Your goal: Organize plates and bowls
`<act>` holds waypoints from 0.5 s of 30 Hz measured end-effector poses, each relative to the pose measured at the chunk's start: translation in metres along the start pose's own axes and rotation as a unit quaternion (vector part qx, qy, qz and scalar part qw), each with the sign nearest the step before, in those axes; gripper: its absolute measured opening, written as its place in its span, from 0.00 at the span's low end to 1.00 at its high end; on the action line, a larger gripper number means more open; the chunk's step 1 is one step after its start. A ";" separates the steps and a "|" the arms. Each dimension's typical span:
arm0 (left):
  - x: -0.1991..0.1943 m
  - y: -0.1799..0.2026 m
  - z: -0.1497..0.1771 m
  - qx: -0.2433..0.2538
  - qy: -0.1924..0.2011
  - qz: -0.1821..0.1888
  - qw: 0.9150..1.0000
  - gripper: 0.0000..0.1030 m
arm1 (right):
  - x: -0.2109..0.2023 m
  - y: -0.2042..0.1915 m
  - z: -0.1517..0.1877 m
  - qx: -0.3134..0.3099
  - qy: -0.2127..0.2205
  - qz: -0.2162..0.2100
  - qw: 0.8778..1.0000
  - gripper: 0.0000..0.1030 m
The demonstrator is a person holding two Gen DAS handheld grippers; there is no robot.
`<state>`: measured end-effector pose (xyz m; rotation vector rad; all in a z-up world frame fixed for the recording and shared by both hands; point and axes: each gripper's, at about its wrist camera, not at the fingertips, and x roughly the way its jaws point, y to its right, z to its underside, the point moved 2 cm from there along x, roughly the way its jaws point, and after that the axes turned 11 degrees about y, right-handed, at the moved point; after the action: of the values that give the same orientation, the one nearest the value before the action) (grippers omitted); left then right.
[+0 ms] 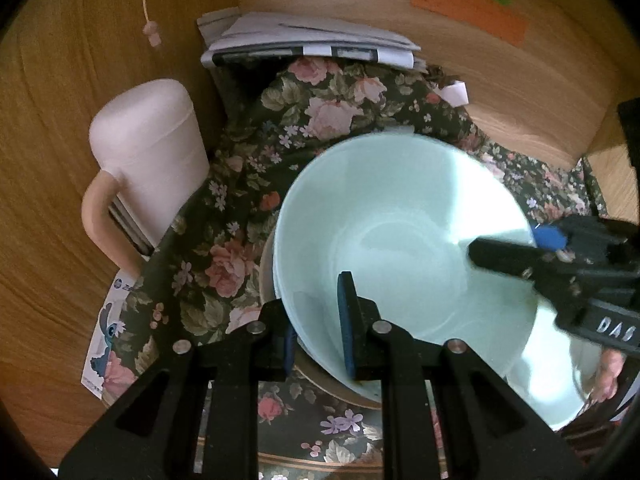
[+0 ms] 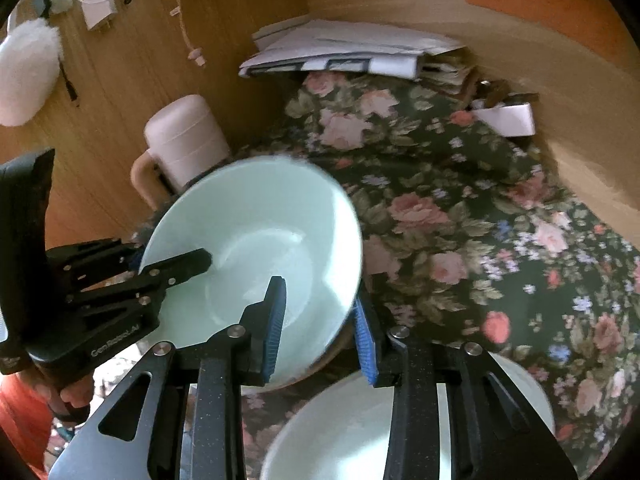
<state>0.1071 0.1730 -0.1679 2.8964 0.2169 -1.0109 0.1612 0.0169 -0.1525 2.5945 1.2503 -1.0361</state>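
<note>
At the far left we see a pale pink plastic lidded jug [image 1: 148,152] with a loop handle standing against the wooden side wall [image 1: 48,128], and a printed cartoon leaflet [image 1: 105,340] lies at its foot. Right of it, the dark floral-patterned cloth [image 1: 256,184] covers the bench, with open cloth between the jug and the bowl.

The pale mint-green ceramic bowl [image 1: 400,240] sits near the middle, tilted, resting on top of something pale whose rim shows beneath its near-left edge. Our left tongs [image 1: 320,320] are clamped on the bowl's near rim, one pad outside the wall and one inside.

Our right tongs [image 2: 320,328] straddle the bowl's right rim; the inner pad lies on the wall, the outer blue pad seems to stand just off it, so we cannot tell if they grip.

A second pale white bowl [image 2: 516,380] sits just beside, at the near right. Beyond the bowls a stack of white papers [image 1: 312,36] fills the back corner, and the cloth to the right lies mostly free.
</note>
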 end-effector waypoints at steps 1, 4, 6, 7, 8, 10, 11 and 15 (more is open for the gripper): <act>0.001 0.000 0.000 -0.004 0.000 0.002 1.000 0.18 | -0.002 0.002 0.000 0.004 0.002 -0.004 1.000 0.30; 0.002 0.001 -0.003 -0.001 0.002 0.001 1.000 0.18 | -0.002 0.004 0.000 0.001 0.003 -0.001 1.000 0.30; 0.004 0.002 -0.004 0.004 0.002 0.000 1.000 0.18 | -0.002 0.003 0.001 0.000 0.003 0.001 1.000 0.30; 0.005 0.004 -0.004 0.009 0.001 -0.001 1.000 0.18 | -0.001 0.003 0.001 0.001 0.003 0.000 1.000 0.30; 0.005 0.004 -0.005 0.012 0.001 -0.002 1.000 0.18 | -0.001 0.004 0.001 0.003 0.003 -0.001 1.000 0.31; 0.006 0.006 -0.006 0.019 -0.001 -0.006 1.000 0.18 | -0.001 0.005 0.001 0.009 0.003 -0.005 1.000 0.32; 0.006 0.006 -0.006 0.021 -0.002 -0.006 1.000 0.19 | 0.000 0.006 0.001 0.010 0.002 -0.006 1.000 0.34; 0.007 0.010 -0.010 0.038 -0.002 -0.013 0.999 0.20 | -0.002 0.008 0.001 0.017 0.008 -0.005 1.000 0.45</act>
<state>0.1197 0.1648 -0.1644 2.9665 0.2205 -1.0517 0.1657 0.0103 -0.1537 2.6293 1.2610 -1.0513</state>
